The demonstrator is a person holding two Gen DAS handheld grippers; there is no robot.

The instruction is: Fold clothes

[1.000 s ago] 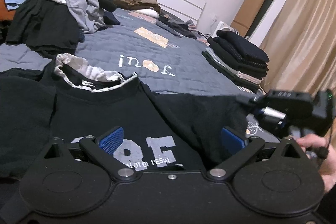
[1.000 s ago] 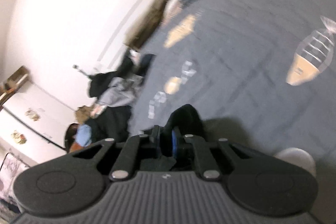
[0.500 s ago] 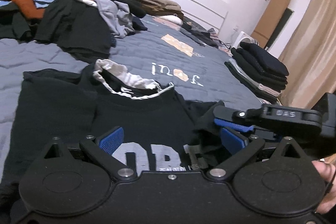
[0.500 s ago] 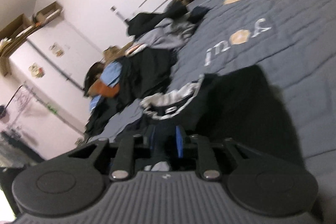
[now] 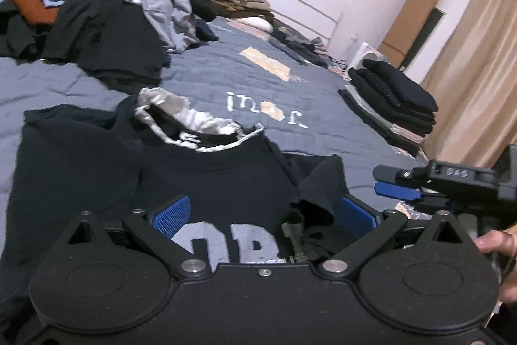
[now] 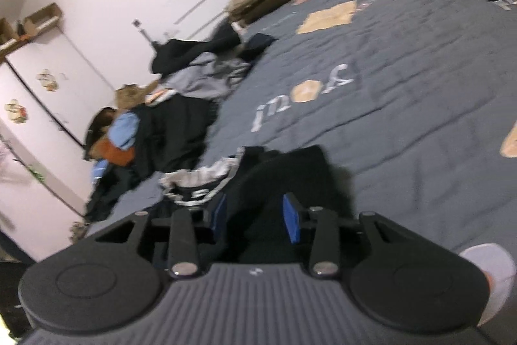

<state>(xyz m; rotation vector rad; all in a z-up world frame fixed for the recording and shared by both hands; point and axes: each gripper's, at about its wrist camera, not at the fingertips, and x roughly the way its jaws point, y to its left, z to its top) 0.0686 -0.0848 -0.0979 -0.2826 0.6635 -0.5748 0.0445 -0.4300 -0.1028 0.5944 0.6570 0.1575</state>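
The left gripper [image 5: 263, 214] is held wide open over the black shirt [image 5: 206, 183], gripping nothing. The right gripper [image 6: 255, 217] is opening; the folded-in sleeve [image 5: 318, 183] lies between its pads, unpressed. The shirt is spread on the quilt [image 5: 210, 76]. Farther off, a folded stack [image 5: 392, 99] and an unsorted heap [image 5: 106, 25] are seen.

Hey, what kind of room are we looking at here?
Most likely a bedroom. A bed with a blue-grey quilt and white headboard fills the view, a curtain hangs alongside, and unsorted clothes and a folded stack lie on the quilt.
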